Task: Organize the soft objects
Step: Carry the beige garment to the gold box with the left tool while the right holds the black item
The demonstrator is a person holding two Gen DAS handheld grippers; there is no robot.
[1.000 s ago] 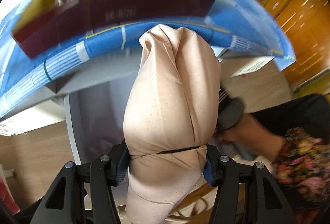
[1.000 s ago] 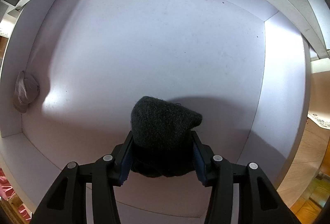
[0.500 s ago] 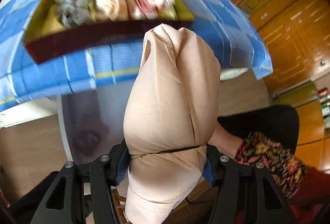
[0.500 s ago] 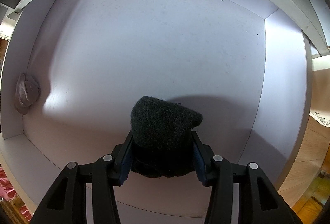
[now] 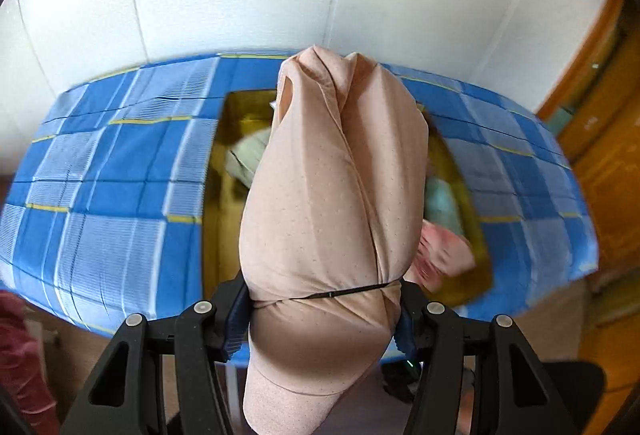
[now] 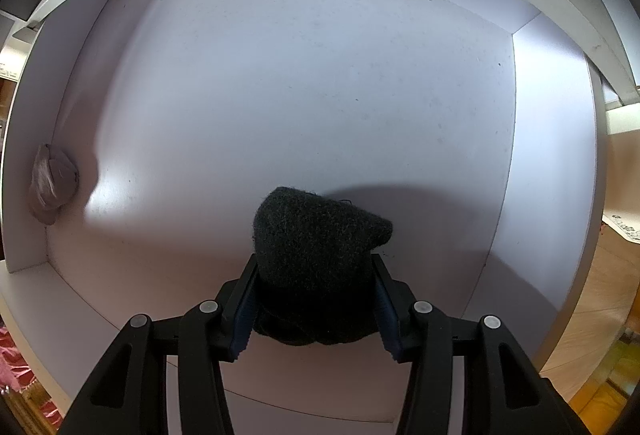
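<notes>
The left gripper [image 5: 322,309] has risen, so its view now looks down on the blue checked tablecloth [image 5: 116,171] and the yellow-lined box [image 5: 224,195] of soft bundles, its jaws still clamped on the beige rolled cloth bundle [image 5: 332,195]. The right gripper [image 6: 314,305] has stayed put, pinching the dark grey felted wool bundle [image 6: 316,235] above the white drawer [image 6: 300,83], where a small pinkish-grey cloth roll [image 6: 52,187] lies against the left wall.

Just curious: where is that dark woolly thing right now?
In the right wrist view, the dark woolly thing sits clamped in the right gripper, low and centred over the white drawer.
</notes>
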